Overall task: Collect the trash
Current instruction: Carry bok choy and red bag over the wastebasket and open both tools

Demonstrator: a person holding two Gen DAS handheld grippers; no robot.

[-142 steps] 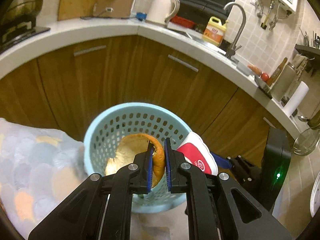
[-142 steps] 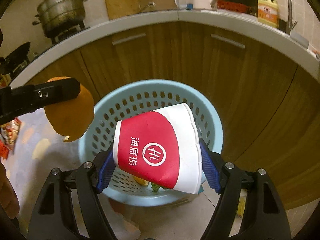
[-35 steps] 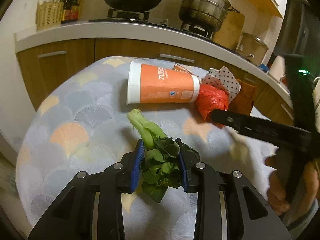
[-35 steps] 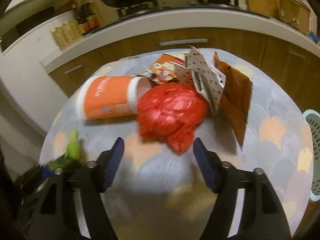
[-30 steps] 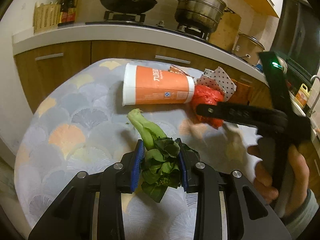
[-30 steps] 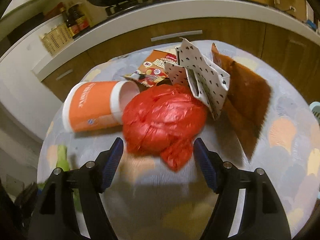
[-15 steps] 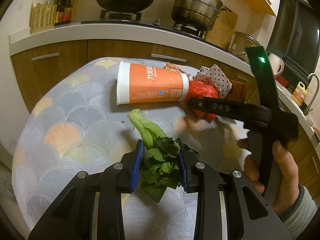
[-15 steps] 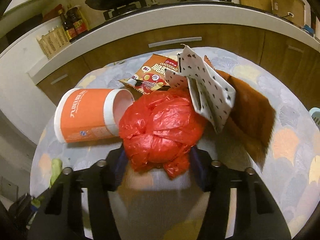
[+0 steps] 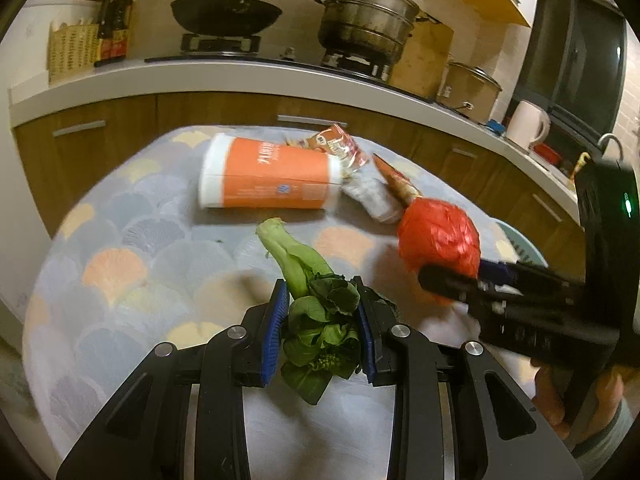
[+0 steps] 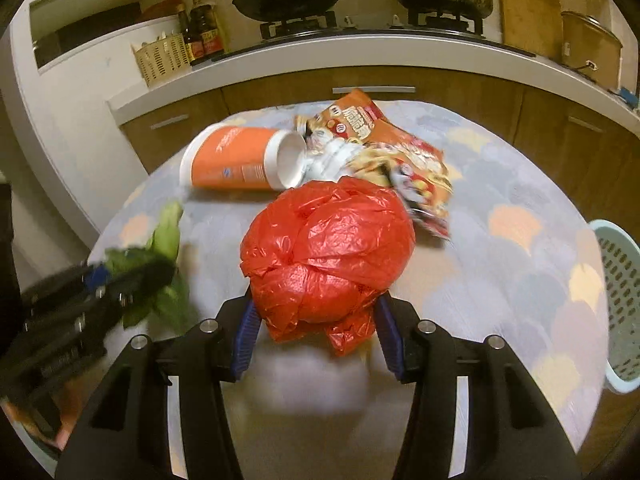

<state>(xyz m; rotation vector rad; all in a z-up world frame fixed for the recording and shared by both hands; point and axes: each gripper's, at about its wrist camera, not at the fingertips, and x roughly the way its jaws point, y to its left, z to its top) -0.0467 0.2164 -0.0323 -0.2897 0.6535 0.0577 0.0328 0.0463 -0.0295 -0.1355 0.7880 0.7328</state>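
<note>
The left gripper (image 9: 322, 334) is clamped on a bok choy (image 9: 316, 312), its blue pads pressed against the dark leafy end. The vegetable's long axis runs forward and slightly left from the jaws, with the pale green stem end pointing away toward the orange paper cup (image 9: 268, 178). It sits above the round table (image 9: 120, 264), which wears a cloth of grey, peach and yellow scallops.

The right gripper (image 10: 316, 330) is closed around a crumpled red plastic bag (image 10: 328, 252), a roughly round bundle with no clear long axis; a loose tail of plastic hangs down between the pads. In the left wrist view the bag is seen at the tip of the right gripper, off to the right of the bok choy and apart from it.

The cup lies on its side on the table, long axis left to right, its open mouth facing right toward the snack wrappers (image 10: 384, 148) touching it. A light blue perforated basket (image 10: 620, 304) stands beyond the table's right edge.
</note>
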